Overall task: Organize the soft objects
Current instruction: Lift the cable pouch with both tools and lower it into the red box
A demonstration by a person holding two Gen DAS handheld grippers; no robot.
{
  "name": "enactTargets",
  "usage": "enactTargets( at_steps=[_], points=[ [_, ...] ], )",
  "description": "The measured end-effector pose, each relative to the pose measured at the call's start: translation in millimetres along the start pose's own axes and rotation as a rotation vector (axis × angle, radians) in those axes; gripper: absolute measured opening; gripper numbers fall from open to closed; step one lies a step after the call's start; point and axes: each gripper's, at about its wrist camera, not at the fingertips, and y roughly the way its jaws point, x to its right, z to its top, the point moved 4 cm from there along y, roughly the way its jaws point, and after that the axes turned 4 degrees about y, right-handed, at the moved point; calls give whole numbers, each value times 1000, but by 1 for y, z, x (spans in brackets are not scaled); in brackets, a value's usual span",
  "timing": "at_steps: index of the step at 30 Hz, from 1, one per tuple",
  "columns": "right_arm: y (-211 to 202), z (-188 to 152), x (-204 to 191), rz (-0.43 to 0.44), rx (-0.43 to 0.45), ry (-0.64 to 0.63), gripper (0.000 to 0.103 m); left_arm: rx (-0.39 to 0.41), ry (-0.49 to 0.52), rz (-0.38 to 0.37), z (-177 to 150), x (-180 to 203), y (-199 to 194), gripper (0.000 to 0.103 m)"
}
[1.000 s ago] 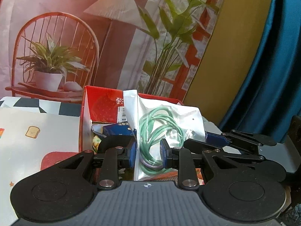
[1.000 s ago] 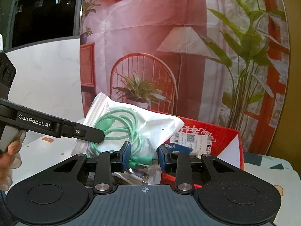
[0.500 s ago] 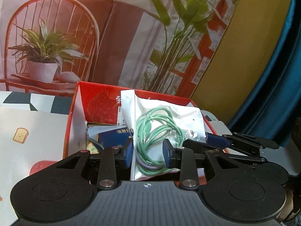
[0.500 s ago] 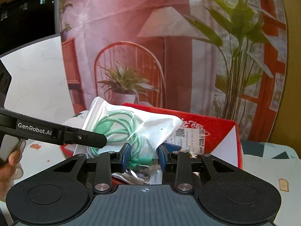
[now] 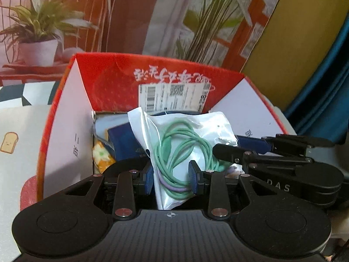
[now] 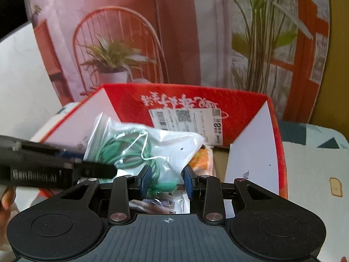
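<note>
While both grippers meet over the box, the scene reads thus:

Left gripper (image 5: 171,180): its blue pads stand a modest way apart with the lower edge of the bag between them; the jaws have just been opening a little, and the left pad seems to touch the plastic, though whether it still presses I cannot tell.
Right gripper (image 6: 166,180): jaws likewise narrowly parted, the bag's end and green plugs between the pads; the grip is unclear in this blurred view.
Clear plastic bag (image 5: 192,135): holds a coiled mint-green cable (image 5: 178,150) with a lilac strand, and sits over the open box, leaning above its contents.
Red cardboard box (image 5: 113,80): flaps up, white shipping label (image 5: 174,95) on the far inner wall; a blue packet (image 5: 122,142) and a floral cloth (image 5: 101,155) lie inside.
Table cover (image 5: 13,144): pale, with a toast cartoon, left of the box.
Person's fingers (image 6: 7,198): at the left gripper's handle.
</note>
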Motion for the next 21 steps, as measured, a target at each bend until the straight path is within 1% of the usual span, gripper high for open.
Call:
enactTargets(
  at_steps=[5, 13, 15, 16, 18, 19, 20, 21],
  points=[
    [9, 0, 0, -16, -41, 9, 30, -43, -24, -3, -2, -6, 9, 34],
    [20, -4, -3, -44, -81, 10, 30, -63, -33, 7, -6, -10, 16, 36],
    [20, -5, -4, -51, -83, 13, 30, -58, -13, 9, -4, -8, 15, 36],
    [19, -5, -4, -54, -81, 16, 30, -45, 27, 16, -4, -4, 12, 37],
    [17, -6, -3, -59, -75, 22, 31, -25, 84, 27, -5, 1, 7, 46],
    [15, -6, -3, -65, -68, 27, 34, -18, 99, 33, -5, 2, 4, 50],
    [12, -6, -3, -75, -58, 27, 37, -7, 106, 38, -6, 3, -1, 57],
    [10, -7, -3, -91, -44, 18, 43, 8, 109, 41, -6, 3, -5, 60]
  ],
)
